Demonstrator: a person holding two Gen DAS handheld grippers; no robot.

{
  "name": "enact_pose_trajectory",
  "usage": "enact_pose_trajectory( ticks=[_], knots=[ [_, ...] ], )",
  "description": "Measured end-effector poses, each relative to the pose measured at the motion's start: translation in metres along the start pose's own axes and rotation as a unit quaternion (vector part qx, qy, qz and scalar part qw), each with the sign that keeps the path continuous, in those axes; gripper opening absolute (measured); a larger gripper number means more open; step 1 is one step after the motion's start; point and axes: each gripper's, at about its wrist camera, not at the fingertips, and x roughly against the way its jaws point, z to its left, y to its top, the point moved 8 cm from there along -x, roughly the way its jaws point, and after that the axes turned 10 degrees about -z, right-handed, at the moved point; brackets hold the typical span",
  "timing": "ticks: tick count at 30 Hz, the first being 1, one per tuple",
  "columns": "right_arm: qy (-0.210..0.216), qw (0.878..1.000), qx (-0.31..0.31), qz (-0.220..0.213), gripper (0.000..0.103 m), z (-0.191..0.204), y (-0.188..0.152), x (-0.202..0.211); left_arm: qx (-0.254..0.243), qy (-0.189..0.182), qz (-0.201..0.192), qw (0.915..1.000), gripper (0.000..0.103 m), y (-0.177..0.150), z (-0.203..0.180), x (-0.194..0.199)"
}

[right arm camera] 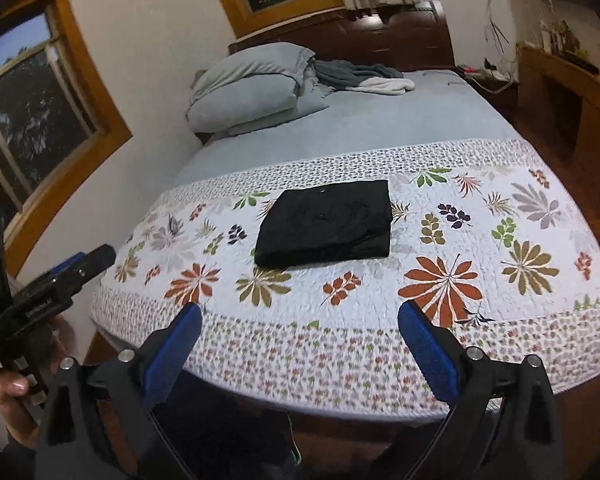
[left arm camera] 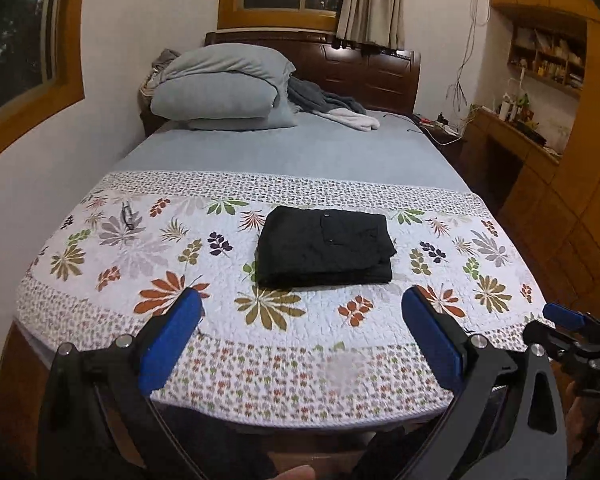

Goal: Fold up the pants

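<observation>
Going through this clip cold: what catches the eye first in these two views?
The black pants, folded into a compact rectangle, lie alone on the floral quilt near the foot of the bed, dark against the white cloth. Both grippers hang back over the bed's near edge with blue fingers spread wide and nothing between them: the left gripper and the right gripper. Grey pillows are stacked at the headboard.
</observation>
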Motion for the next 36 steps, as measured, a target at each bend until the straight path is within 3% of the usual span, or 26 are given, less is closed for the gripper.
enact_pose_trajectory(
  ticks=[9, 15, 25, 36],
  knots=[
    [-0.007, 0.998, 0.047, -0.03, 0.099, 0.035, -0.001, 0.051, -0.006, 0.017, -0.005, 0.9998, 0.1, -0.01, 0.0, 0.068],
    [0.004, 0.998, 0.057, -0.041, 0.099, 0.053, 0.0, 0.069, -0.001, 0.003, -0.012, 0.9999, 0.1, -0.014, -0.005, 0.097],
    [-0.001, 0.997, 0.066, -0.038, 0.099, 0.066, -0.008, 0.08, 0.006, 0.029, -0.037, 0.9989, 0.1, -0.004, 0.005, 0.116],
    [-0.024, 0.994, 0.096, -0.056, 0.099, 0.069, 0.013, 0.083, -0.003, 0.045, -0.038, 0.9983, 0.1, 0.005, 0.005, 0.114]
  ],
)
